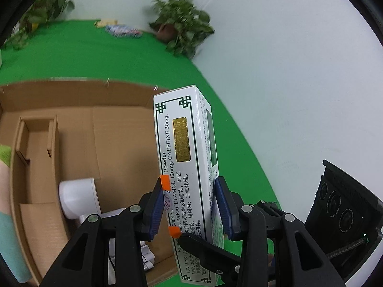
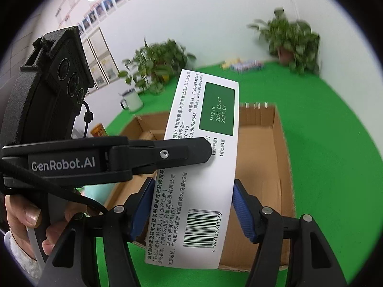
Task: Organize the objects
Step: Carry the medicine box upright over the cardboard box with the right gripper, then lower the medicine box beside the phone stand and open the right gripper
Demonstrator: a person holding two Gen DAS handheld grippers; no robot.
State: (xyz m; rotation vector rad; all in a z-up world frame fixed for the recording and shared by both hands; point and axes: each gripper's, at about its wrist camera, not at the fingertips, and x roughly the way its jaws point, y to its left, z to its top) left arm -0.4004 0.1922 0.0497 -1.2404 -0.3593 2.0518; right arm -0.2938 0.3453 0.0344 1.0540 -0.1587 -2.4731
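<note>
Both hand-held grippers pinch one white medicine box: the left hand-held gripper (image 1: 191, 205) clamps its printed faces between blue pads, while the right hand-held gripper (image 2: 191, 211) squeezes the barcode side of the box (image 2: 201, 167). Beyond and below the left fingers sits an open carton (image 1: 71, 124) holding a white bottle (image 1: 79, 197). Farther off on the green surface (image 1: 115, 57) stand potted plants (image 1: 182, 24) and a mug (image 2: 131, 100).
</note>
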